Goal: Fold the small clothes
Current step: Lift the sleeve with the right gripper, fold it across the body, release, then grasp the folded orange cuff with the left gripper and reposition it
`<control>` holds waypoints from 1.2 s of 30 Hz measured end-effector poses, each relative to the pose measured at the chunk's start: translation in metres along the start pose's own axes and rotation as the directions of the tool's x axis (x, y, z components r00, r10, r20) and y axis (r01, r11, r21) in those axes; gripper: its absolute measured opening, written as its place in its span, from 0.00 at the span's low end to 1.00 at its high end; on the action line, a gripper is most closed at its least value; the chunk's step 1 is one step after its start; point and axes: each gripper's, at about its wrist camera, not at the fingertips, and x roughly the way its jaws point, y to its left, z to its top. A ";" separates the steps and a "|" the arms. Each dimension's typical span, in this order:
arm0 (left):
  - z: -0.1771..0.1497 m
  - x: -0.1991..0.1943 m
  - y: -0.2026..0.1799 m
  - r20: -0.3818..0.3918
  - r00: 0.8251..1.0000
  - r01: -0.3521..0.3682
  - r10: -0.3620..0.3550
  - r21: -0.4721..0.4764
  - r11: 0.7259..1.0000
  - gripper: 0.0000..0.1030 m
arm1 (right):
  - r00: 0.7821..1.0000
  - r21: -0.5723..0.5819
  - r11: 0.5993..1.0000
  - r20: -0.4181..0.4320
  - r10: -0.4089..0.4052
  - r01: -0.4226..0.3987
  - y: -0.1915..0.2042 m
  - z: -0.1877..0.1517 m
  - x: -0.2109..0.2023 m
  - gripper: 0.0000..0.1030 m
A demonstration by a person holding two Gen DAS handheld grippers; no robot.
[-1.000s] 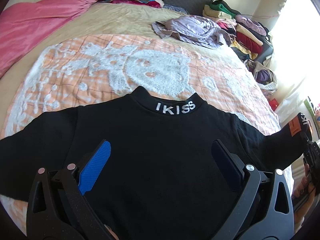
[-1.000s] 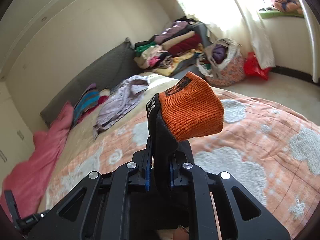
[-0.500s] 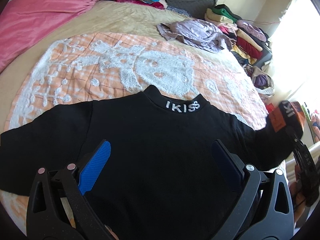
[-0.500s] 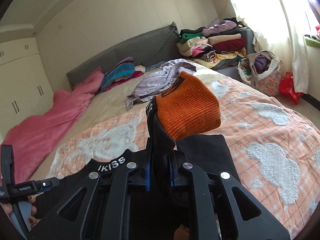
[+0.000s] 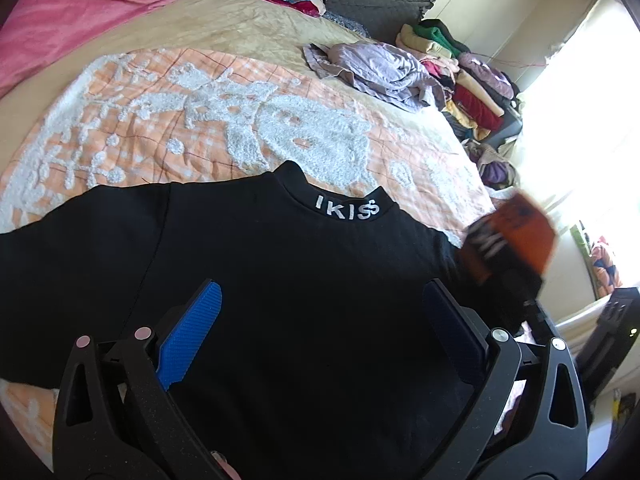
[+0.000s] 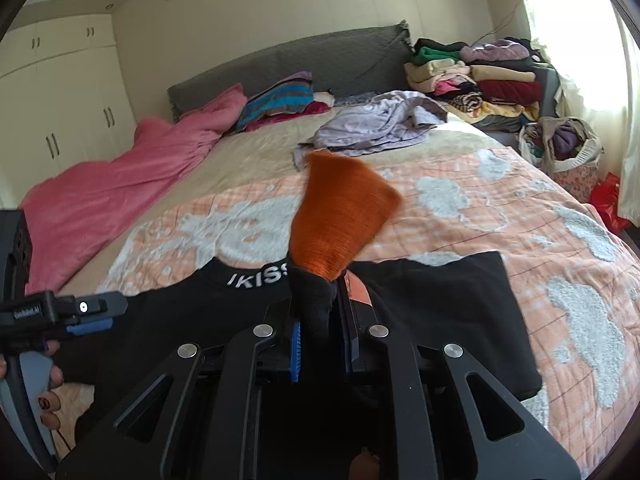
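An orange-cuffed sleeve of the black top is clamped in the right claw, frame centre; the left claw is held wide open, empty.

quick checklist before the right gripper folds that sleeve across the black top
1. Sleeve gripped: ok. The right gripper is shut on the black sleeve just below its orange cuff.
2. Landing area bare: ok. Nothing lies on the chest of the black top.
3. Left gripper out of the way: not ok. It is open and sits over the top's middle, in the sleeve's path.
4. Other sleeve laid out: ok. It lies spread flat on the orange blanket.
5. Body smooth: cannot tell. The black fabric hides any wrinkles.
6. Hem straight: cannot tell. It is out of view.
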 end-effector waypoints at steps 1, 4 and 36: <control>-0.001 -0.001 0.001 0.004 1.000 0.010 -0.010 -0.006 1.000 0.92 | 1.000 -0.013 1.000 -0.010 0.006 -0.006 0.005 -0.002 0.003 0.14; -0.003 0.001 0.006 -0.008 0.998 0.069 -0.069 -0.032 0.997 0.92 | 0.998 -0.042 0.998 -0.043 0.035 -0.037 0.021 -0.010 0.010 0.15; -0.045 0.072 -0.022 -0.191 0.981 0.034 -0.020 0.071 0.997 0.49 | 0.995 0.144 0.987 -0.059 0.075 -0.066 -0.044 0.006 -0.016 0.52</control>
